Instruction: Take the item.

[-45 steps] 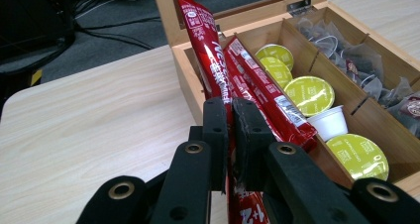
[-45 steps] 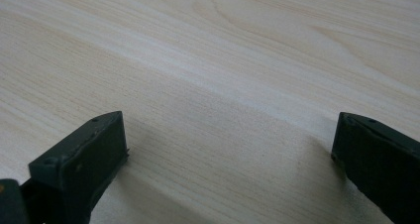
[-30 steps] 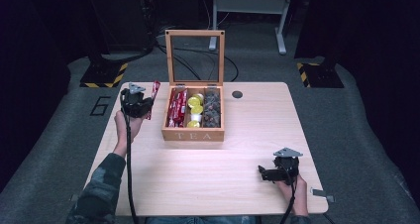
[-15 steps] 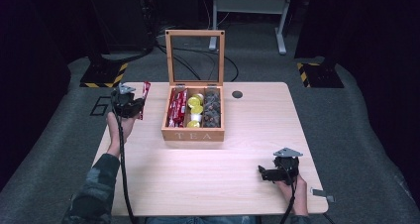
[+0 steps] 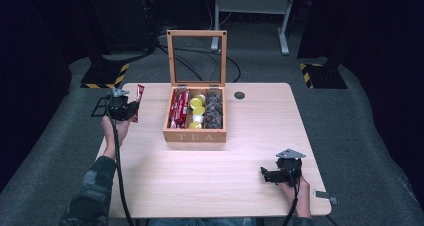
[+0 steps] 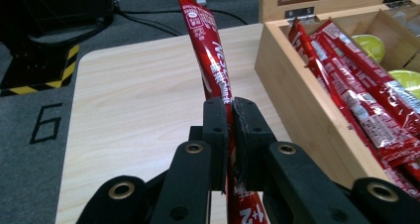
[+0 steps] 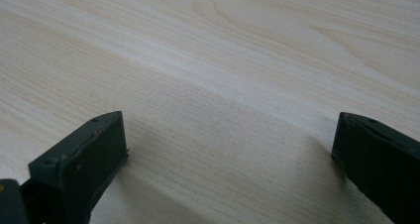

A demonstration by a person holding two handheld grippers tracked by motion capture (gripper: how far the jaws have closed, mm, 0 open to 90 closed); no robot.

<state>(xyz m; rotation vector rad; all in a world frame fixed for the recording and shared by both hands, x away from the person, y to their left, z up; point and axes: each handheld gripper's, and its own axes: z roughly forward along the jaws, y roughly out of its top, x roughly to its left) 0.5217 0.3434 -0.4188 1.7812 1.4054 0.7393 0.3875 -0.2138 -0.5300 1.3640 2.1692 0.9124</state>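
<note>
Carrying red coffee stick sachet [image 6: 205, 60] clamped in left gripper [image 6: 231, 110], clear of tea box [image 5: 195, 134]; next: lower onto table [image 5: 210, 181]. Right gripper [image 7: 228, 149] gapes idle.

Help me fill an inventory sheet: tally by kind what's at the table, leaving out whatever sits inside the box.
Grippers: 2, the left gripper and the right gripper
Wooden tea box: 1
Red sachet held in the left gripper: 1
Dark round disc on the tabletop: 1
Total: 5
</note>
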